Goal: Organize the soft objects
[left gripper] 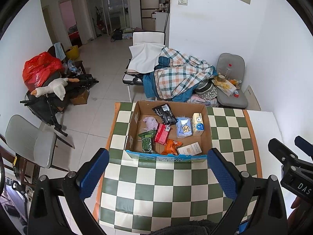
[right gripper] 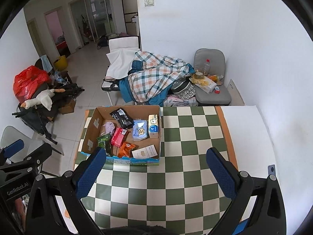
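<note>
Both my claws are hanging open, holding nothing.
My left claw (left gripper: 158,173) and right claw (right gripper: 156,171) are hovering near the cardboard box (left gripper: 207,125) on the desk (left gripper: 156,195).

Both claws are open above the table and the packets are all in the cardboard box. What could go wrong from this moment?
1. The cardboard box stands at the table's far left edge; a push from the left claw might slide it off.
2. The black packet leans on the back wall, overlapping the red packet, so gripping one may drag its neighbour.
3. The right claw hovers close beside the left; reaching into the box together, they could collide.
</note>
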Demonstrator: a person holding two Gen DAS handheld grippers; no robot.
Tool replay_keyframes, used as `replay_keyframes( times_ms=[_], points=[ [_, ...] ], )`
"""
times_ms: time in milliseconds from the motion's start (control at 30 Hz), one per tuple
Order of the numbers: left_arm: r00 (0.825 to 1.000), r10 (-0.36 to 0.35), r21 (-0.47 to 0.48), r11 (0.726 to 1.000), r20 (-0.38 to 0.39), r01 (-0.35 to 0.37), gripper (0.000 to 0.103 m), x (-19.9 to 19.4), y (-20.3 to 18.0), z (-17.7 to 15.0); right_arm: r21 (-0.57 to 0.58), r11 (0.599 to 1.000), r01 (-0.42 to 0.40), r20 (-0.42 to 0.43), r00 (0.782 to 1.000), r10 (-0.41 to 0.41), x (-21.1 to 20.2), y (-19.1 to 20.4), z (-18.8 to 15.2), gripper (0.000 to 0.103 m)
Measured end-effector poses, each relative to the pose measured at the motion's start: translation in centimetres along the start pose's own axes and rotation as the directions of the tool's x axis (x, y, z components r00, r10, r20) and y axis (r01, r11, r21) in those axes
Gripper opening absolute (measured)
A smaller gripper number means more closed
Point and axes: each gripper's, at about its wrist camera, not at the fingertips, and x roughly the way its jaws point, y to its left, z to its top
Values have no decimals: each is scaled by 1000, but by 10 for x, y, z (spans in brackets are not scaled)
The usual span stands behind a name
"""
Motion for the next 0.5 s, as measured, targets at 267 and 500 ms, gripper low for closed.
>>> replay_keyframes(
  times_ms=[267, 500],
  points=[
    [1000, 2, 2, 1000, 6, -2, 103, 0, 0, 0, 2, 1000, 8, 7, 1000, -8, -5, 1, 0, 103],
    [1000, 4, 1, 1000, 4, -4, 103, 0, 0, -1, 0, 1000, 11, 8, 1000, -11, -5, 1, 1, 103]
  ],
)
